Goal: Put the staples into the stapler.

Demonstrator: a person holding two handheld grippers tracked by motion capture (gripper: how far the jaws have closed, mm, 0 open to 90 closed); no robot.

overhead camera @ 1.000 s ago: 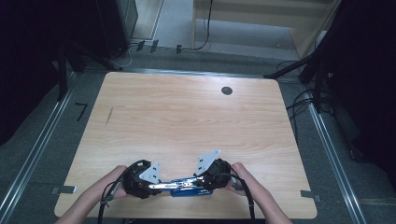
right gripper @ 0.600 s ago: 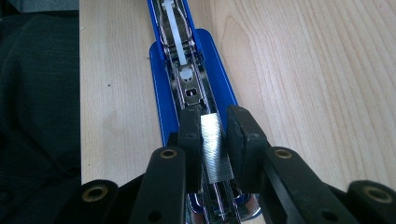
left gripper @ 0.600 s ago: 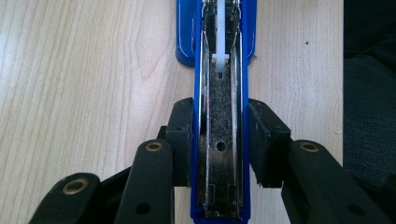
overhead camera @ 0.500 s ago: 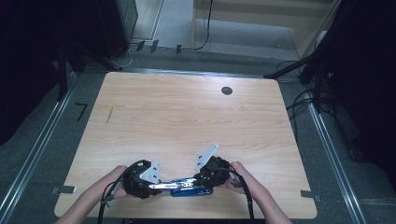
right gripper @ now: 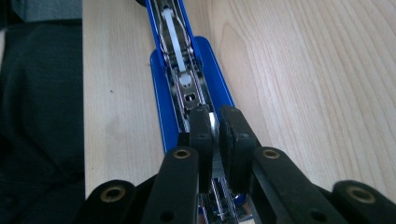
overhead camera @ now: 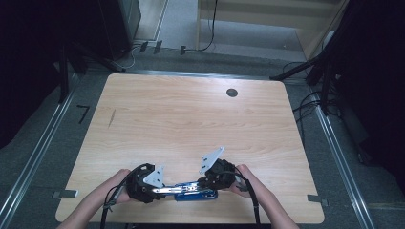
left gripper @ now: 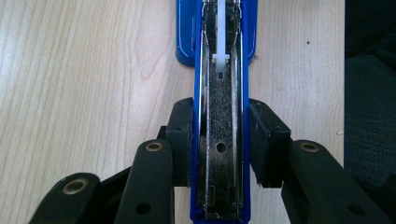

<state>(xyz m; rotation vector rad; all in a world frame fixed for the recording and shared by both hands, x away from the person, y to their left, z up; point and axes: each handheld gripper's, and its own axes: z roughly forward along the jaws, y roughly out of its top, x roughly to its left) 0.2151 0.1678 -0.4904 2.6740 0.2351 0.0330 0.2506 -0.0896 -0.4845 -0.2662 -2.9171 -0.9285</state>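
**Inspector A:** Where did the stapler lie?

**Inspector B:** At the near edge of the counter, roughly midway between its left and right sides. It was a blue stapler lying opened out, its metal magazine channel exposed along the top and its blue base flat on the wood.

**Inspector A:** State of the left hand-held gripper?

**Inspector B:** Part closed and gripping. In the left gripper view its two black pads pressed on either side of the stapler's body, with the metal channel running between them. In the high view it sat at the stapler's left end, held in the person's left hand.

**Inspector A:** And the right hand-held gripper?

**Inspector B:** Its jaws had just been closing and stood nearly together. In the right gripper view the pads were narrowed onto a thin bright metal part rising from the stapler's channel; only a sliver of metal showed between them. I could not tell how firmly they pinched it. The white plastic pusher lay farther along the channel, clear of the pads.

**Inspector A:** Its position from above?

**Inspector B:** At the stapler's right end, held in the right hand.
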